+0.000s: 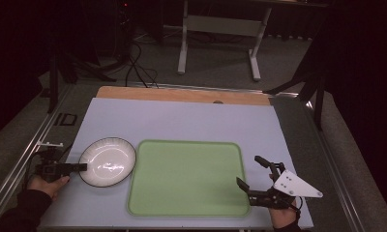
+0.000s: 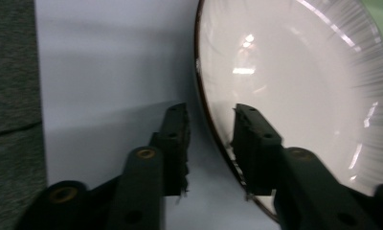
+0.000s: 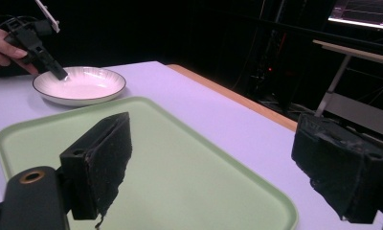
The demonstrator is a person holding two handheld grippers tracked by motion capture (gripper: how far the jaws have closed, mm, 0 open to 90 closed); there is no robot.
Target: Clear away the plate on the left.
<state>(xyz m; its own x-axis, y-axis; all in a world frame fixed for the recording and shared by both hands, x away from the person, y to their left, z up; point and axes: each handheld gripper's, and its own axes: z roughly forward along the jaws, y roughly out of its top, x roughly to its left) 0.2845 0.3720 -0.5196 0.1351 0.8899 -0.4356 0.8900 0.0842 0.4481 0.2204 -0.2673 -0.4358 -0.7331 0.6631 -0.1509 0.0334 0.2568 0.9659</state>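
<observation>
A white plate (image 1: 107, 162) with a dark rim lies on the pale mat, touching the left edge of a green tray (image 1: 186, 179). My left gripper (image 1: 81, 167) is at the plate's left rim. In the left gripper view it (image 2: 211, 109) is open and straddles the rim of the plate (image 2: 295, 91), one jaw over the mat, the other over the plate's inside. My right gripper (image 1: 248, 170) stands open at the tray's right edge, holding nothing. In the right gripper view its (image 3: 216, 124) jaws frame the tray (image 3: 180, 163), with the plate (image 3: 82, 86) and the left gripper (image 3: 60, 74) farther off.
The pale mat (image 1: 182, 118) covers the table, with a wooden strip (image 1: 182, 94) along the far edge. Metal rails run along both sides. Beyond the table stand a white desk frame (image 1: 220, 29) and floor cables (image 1: 138, 67).
</observation>
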